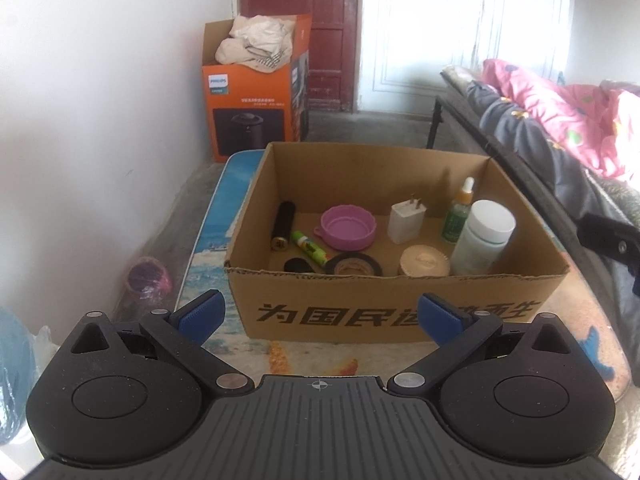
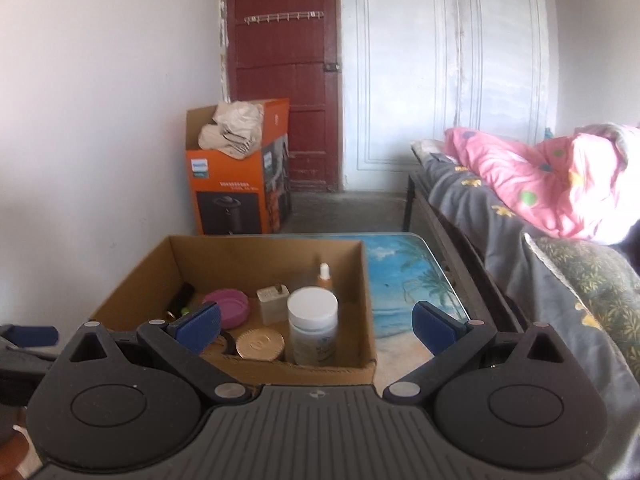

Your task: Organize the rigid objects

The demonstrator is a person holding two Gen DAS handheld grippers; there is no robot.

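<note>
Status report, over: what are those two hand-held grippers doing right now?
Left gripper open, empty. Right gripper open, empty. Items sit in box. Nothing in the way.

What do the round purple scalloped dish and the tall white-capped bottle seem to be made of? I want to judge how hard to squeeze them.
The round purple scalloped dish looks like matte silicone or soft plastic: dull surface, wavy moulded rim. The tall white-capped bottle looks like rigid plastic: translucent whitish body, smooth opaque cap.

Ahead of our left fingers (image 1: 202,314) sits the box (image 1: 360,304), bottle (image 1: 482,238) inside, cup (image 1: 347,227) leftward.
</note>
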